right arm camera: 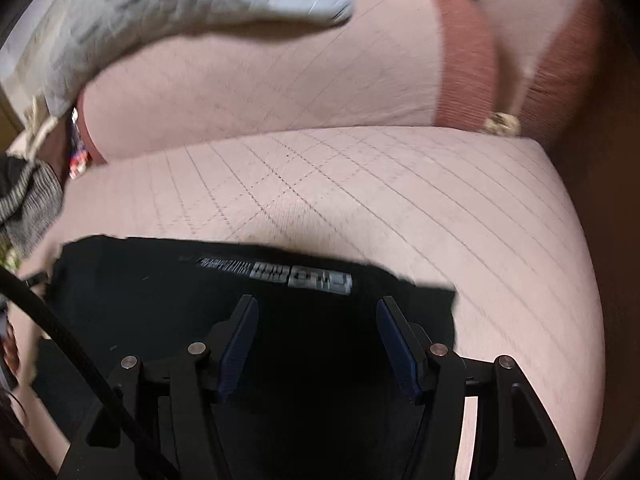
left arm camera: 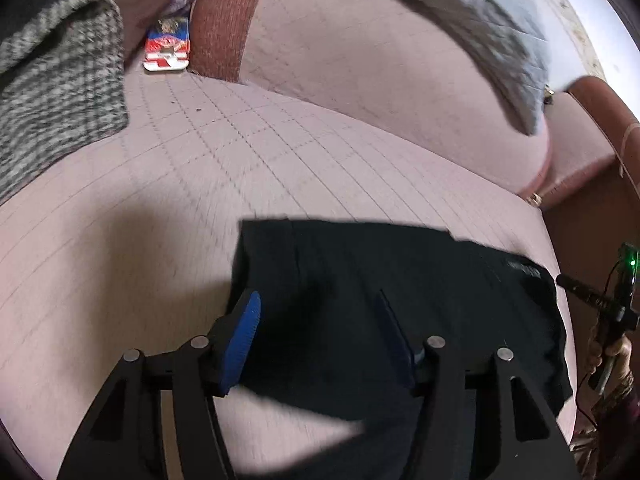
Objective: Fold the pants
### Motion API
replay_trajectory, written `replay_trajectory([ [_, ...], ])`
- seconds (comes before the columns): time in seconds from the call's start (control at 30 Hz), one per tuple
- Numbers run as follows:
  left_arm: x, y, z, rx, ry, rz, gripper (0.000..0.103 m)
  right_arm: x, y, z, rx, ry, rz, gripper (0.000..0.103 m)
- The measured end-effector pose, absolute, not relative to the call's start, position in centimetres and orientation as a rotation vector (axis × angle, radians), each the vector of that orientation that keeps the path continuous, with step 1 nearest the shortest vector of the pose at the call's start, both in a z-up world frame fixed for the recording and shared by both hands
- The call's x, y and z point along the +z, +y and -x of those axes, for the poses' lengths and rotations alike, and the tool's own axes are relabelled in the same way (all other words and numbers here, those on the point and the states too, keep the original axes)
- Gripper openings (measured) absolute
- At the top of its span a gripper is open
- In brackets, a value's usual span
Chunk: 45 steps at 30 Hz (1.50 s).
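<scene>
The black pants lie folded in a flat block on the pink quilted sofa seat. My left gripper is open and hovers over the left end of the pants, holding nothing. In the right wrist view the pants show a white printed label near their far edge. My right gripper is open just above the right part of the pants, empty. The other gripper's handle shows at the right edge of the left wrist view.
A grey knitted garment lies at the seat's left. A red and white packet sits by the backrest. A grey-blue cloth hangs over the backrest. Brown sofa arm at right.
</scene>
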<state>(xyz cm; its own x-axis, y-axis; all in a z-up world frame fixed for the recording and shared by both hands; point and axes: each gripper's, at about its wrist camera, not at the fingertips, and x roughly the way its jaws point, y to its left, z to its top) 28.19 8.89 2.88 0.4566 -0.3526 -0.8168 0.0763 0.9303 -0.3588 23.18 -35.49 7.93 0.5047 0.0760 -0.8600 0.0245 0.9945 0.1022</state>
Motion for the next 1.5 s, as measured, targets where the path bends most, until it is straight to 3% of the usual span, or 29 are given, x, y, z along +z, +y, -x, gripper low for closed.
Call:
replay_trajectory([
  [0.13,1.8,9.1,-31.2,-0.301,1.046,0.321,0.074,5.7,-35.4,-26.3,0.050,1.073,-0.091,0.067],
  [0.3,1.4,7.8,-33.1,-0.379,1.026,0.303,0.102,3.8,-35.0,-28.3,0.115,1.103,-0.050,0.077],
  [0.43,1.1,6.2,-32.4,-0.391,1.007,0.185,0.102,3.2,-33.4,-28.3,0.134,1.099,0.023,0.079],
  [0.47,1.1,5.7,-32.2,-0.369,1.009,0.117,0.088,3.1,-32.7,-28.0,0.132,1.084,0.065,0.076],
  [0.5,1.1,5.5,-32.1,-0.339,1.008,0.067,0.058,3.2,-32.4,-27.7,0.142,1.079,0.063,0.061],
  [0.53,1.2,5.5,-31.9,-0.321,1.005,0.037,0.038,3.4,-32.1,-27.4,0.160,1.075,0.044,0.034],
  [0.57,1.4,5.9,-31.9,-0.324,1.010,0.039,0.012,3.6,-31.8,-27.2,0.169,1.074,0.037,0.022],
  [0.63,1.6,7.1,-31.9,-0.356,1.026,0.111,0.012,4.2,-31.4,-26.7,0.167,1.074,0.053,0.011],
  [0.7,2.2,7.1,-31.5,-0.356,1.007,0.108,0.012,4.9,-31.4,-26.2,0.161,1.067,0.037,0.009],
  [0.97,7.1,6.5,-28.5,-0.354,0.886,0.105,0.012,8.7,-30.0,-23.0,0.104,0.981,0.044,0.009],
  [1.27,13.8,6.9,-16.9,-0.384,0.662,0.042,0.012,12.7,-33.0,-11.0,0.132,0.872,-0.098,0.008],
  [1.4,12.5,8.4,-9.6,-0.365,0.642,0.014,0.017,10.7,-34.2,-3.3,0.161,0.902,-0.192,0.009],
  [1.5,9.1,9.6,-5.2,-0.337,0.720,-0.004,0.020,6.9,-34.6,1.1,0.173,0.995,-0.207,0.016],
])
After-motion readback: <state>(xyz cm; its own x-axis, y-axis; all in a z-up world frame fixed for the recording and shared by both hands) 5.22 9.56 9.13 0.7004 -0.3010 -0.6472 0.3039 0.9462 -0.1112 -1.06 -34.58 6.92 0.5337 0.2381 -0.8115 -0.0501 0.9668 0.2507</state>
